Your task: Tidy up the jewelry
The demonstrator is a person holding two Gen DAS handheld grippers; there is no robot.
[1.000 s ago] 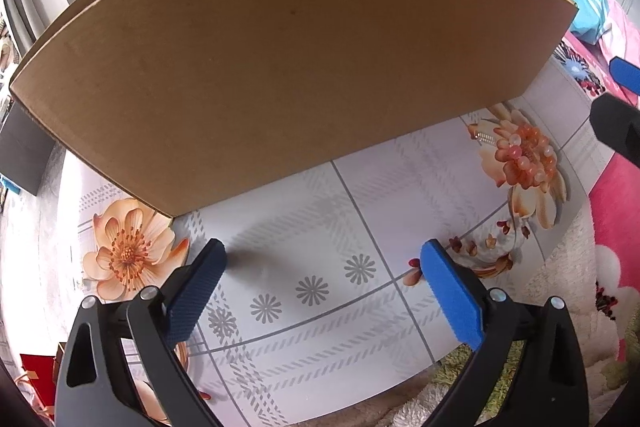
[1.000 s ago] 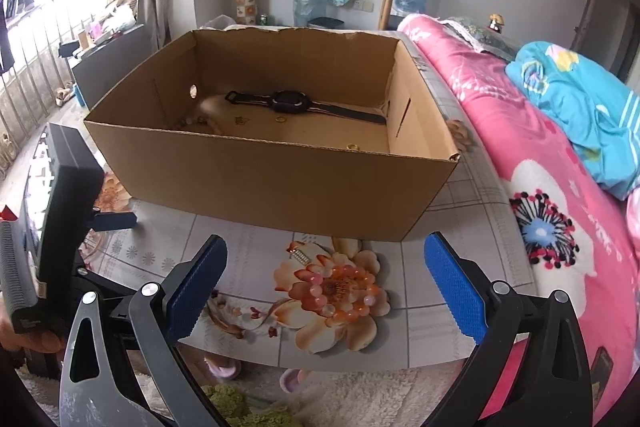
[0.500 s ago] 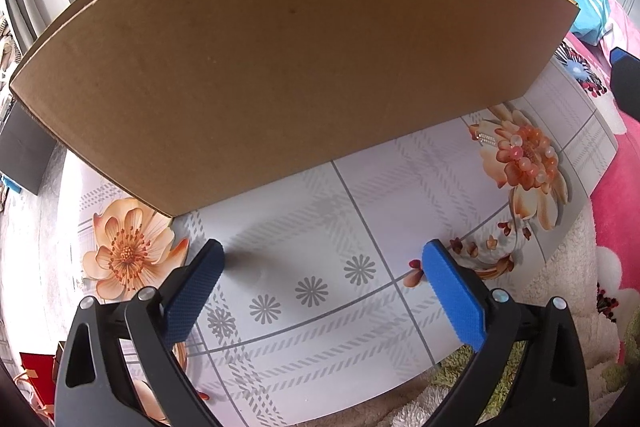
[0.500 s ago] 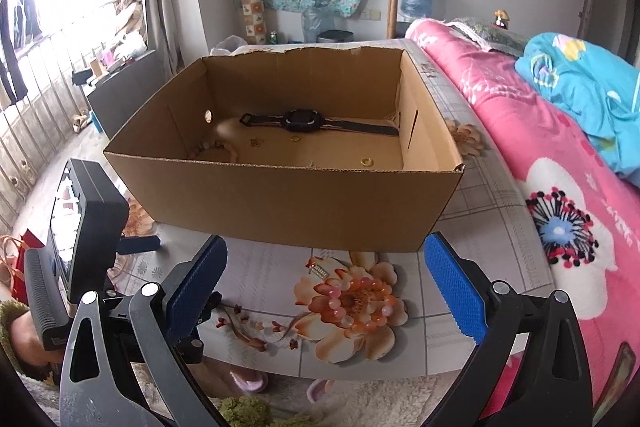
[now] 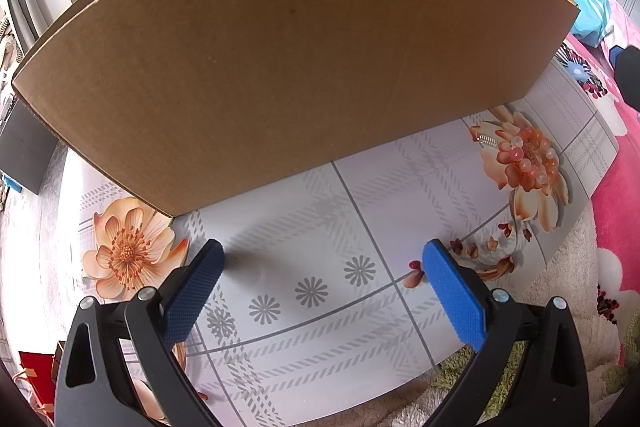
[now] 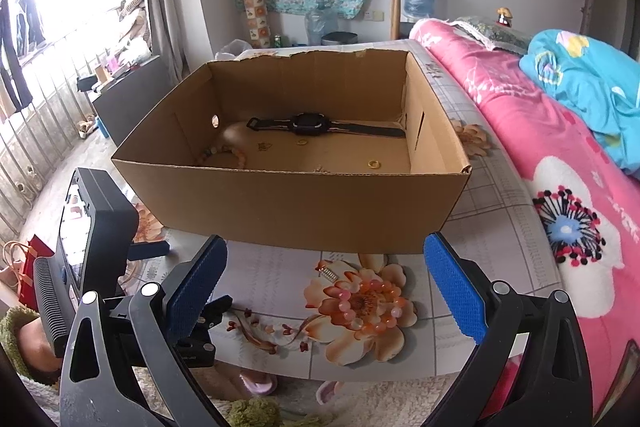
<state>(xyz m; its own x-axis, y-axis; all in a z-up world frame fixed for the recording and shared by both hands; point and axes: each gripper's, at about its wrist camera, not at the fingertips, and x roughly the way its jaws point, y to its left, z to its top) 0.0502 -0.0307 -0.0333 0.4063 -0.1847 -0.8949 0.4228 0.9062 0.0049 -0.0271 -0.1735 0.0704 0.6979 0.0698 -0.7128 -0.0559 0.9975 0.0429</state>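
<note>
From your left wrist camera, the left gripper (image 5: 320,273) stands wide open and empty above the floral tablecloth (image 5: 304,227). Directly ahead of its fingers, the plain outer wall of a cardboard box (image 5: 280,67) fills the view and hides whatever lies inside. Ahead and to the right of the right finger, a pink-and-orange bead bracelet (image 5: 528,159) lies on a printed flower, a small silver clasp-like piece (image 5: 486,139) just beside it.

From your right wrist camera, the right gripper (image 6: 326,277) is likewise spread open, holding nothing. The bead bracelet (image 6: 368,305) lies on the cloth between its fingers, with the silver piece (image 6: 328,274) just beyond. Farther ahead stands the open box (image 6: 296,203), its near wall between the fingers and the contents: a black wristwatch (image 6: 316,125) along the back, a pale bead bracelet (image 6: 226,155) at left, and a gold ring (image 6: 374,163) at right. Left of the fingers sits your other gripper's body (image 6: 94,227); a pink bedspread (image 6: 540,155) runs along the right.
</note>
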